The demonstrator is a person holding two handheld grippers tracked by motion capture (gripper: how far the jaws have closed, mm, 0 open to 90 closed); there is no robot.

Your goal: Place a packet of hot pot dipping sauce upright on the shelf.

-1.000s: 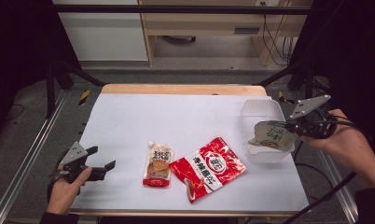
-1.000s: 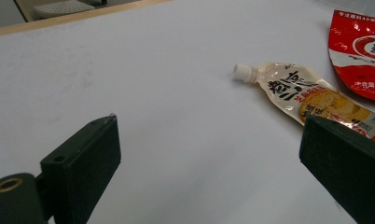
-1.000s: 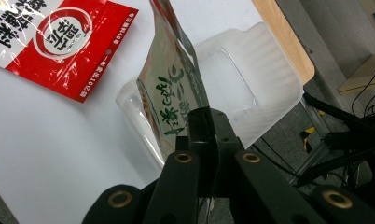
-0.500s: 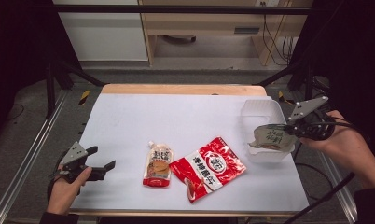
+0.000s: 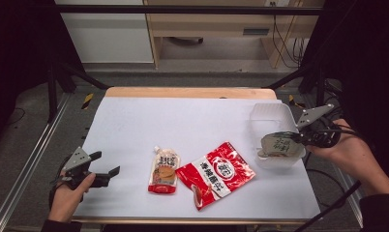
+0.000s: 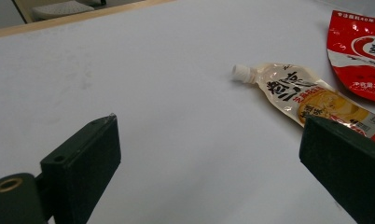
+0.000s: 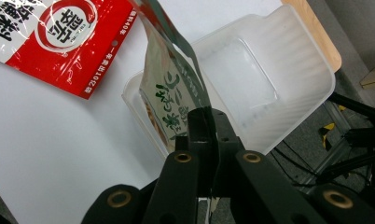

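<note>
Gripping a silver-green packet (image 7: 169, 93) by its edge, my right jaws are pressed tight together on the foil; the packet hangs over the near rim of a clear plastic tub (image 7: 288, 88), its printed face turned toward the worktop (image 7: 45, 154); in the high view the right gripper (image 5: 299, 136) sits at the worktop's right edge with the packet (image 5: 278, 144) above the tub (image 5: 270, 113), tilted, its lower end dipping inside the tub's walls; whether it touches the tub's floor I cannot tell.

My left jaws stand wide apart with nothing between them; the left gripper (image 5: 104, 170) rests near the front left corner of the worktop (image 5: 183, 121), held in my hand (image 5: 69, 200); looking along those jaws, a spouted pouch (image 6: 300, 95) lies flat just beyond the right-hand jaw, its white cap pointing away from the red bag (image 6: 358, 51) farther off.

From above, the pouch (image 5: 164, 170) and the red bag (image 5: 216, 173) lie side by side in the middle front of the worktop, close together; the bag sits between the pouch and the tub, well apart from the left gripper.
</note>
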